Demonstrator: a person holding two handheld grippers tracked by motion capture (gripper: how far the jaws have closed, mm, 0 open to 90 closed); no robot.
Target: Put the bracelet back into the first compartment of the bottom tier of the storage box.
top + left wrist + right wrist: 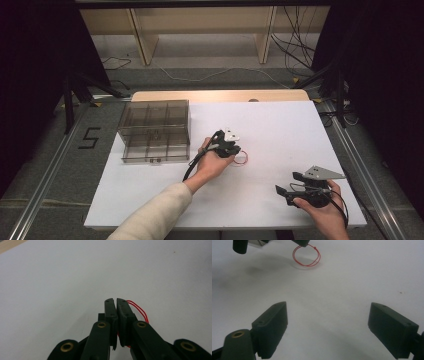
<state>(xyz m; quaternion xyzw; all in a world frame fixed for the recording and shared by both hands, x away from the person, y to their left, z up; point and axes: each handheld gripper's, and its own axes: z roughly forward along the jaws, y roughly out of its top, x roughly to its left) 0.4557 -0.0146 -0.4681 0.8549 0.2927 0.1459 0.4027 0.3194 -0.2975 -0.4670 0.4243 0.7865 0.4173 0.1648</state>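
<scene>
Bench: a flat white bench top (280, 125) takes up the middle of the high view, with a pale wooden edge along its far side.

Loop: a thin red loop of cord or elastic (242, 159) lies just right of centre in the high view. In the right gripper view it sits at the upper middle (307, 257), its lower arc on the bench and its top drawn up to the other gripper's jaws.

Left gripper: the left gripper (233, 151) is at the centre of the high view, held from below by the left hand (212, 162). In its own view the jaws are closed tight (116, 302), with red strands coming out at the right side. They appear to pinch the loop's edge.

Right gripper: the right gripper (286, 183) is at the lower right of the high view. Its jaws are spread wide and hold nothing (328, 322), and it is well apart from the loop.

Box: a smoky clear plastic compartment box (155, 131) sits at the upper left of the bench, lid closed as far as I can tell.

Risk: the hold looks slight, on a thin strand only. A quick lift could let the loop slip out. If it stretches, it could snap away.
</scene>
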